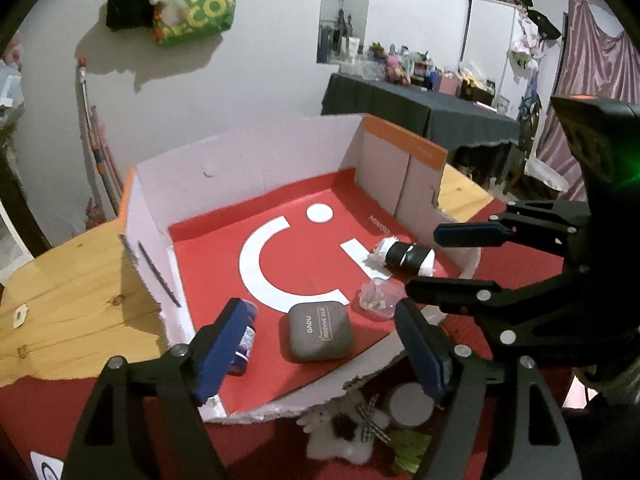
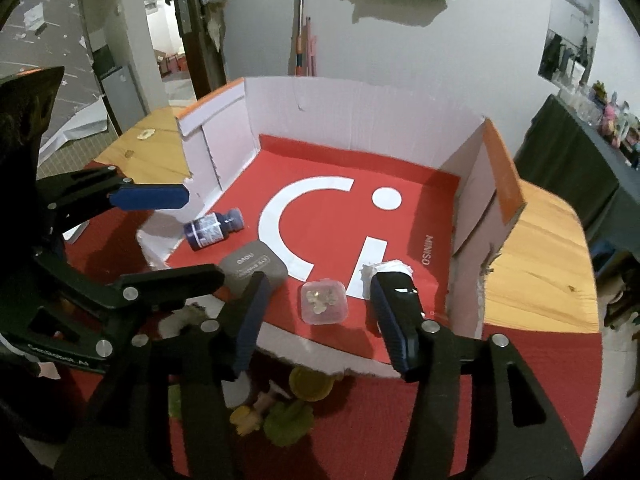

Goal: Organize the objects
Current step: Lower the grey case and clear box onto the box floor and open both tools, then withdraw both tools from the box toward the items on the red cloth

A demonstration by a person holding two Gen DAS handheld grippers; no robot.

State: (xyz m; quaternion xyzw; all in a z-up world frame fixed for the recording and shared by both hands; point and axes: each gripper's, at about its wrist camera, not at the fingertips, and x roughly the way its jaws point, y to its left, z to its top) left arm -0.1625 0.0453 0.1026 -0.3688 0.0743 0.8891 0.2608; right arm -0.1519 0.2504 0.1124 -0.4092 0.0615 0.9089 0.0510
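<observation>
The left gripper (image 1: 320, 344) and the right gripper (image 2: 320, 316) hang side by side, both tilted steeply downward, jaws parted with nothing clamped between either pair.

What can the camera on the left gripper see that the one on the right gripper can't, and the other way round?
Only the left view shows a white plush toy lying in front of the box. Only the right view shows an open doorway and a yellow lid. Both show the cardboard box with a small bottle, a grey eye shadow case, a clear container and a black-and-white roll lying apart inside it, and a green bag on the wall.
</observation>
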